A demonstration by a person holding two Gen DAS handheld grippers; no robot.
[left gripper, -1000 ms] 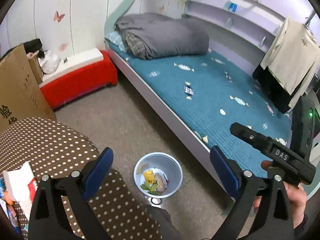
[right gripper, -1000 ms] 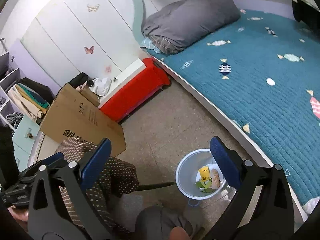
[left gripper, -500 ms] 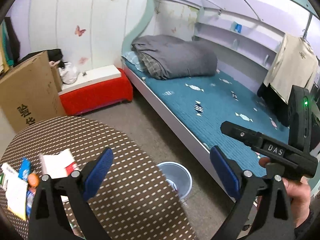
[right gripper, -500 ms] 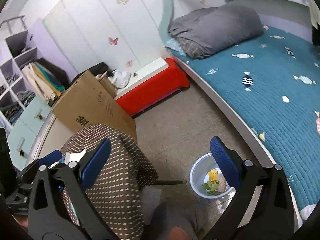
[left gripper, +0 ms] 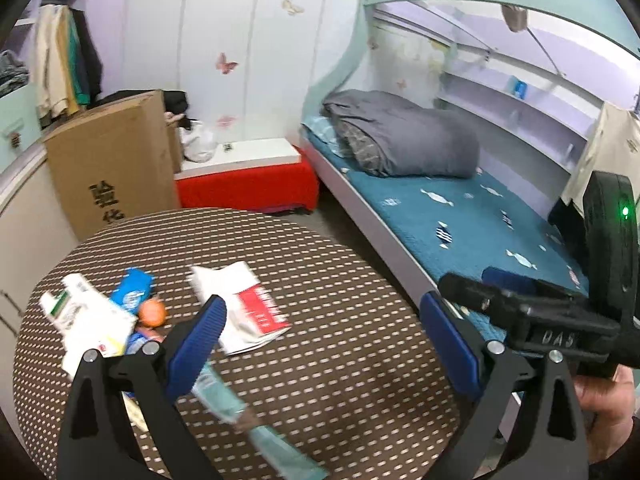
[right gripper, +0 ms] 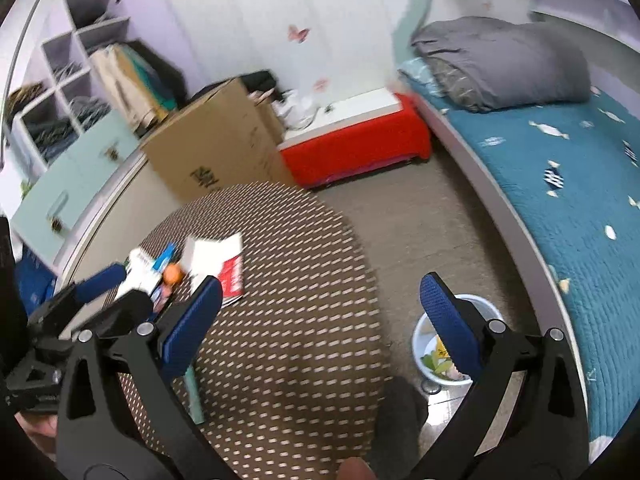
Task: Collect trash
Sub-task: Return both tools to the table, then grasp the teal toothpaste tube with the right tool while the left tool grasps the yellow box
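Over the polka-dot worktop [left gripper: 340, 360] both tongs — left tongs [left gripper: 324, 344], right tongs [right gripper: 320, 316] — gape, holding nothing; wrappers [left gripper: 244, 308] and an orange ball [left gripper: 152, 313] litter its left edge, trash bin [right gripper: 420, 336] on the floor beside it.

Crumpled wrappers [left gripper: 92, 316] (one red-white [left gripper: 248, 312]) litter the table; bin [right gripper: 430, 342] floorbound.

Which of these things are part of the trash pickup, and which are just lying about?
Part of the job:
- white and red wrapper
- blue packet
- orange ball-like scrap
- teal strip
- trash bin
- dotted table

Just lying about:
- cardboard box
- grey duvet
- red bench
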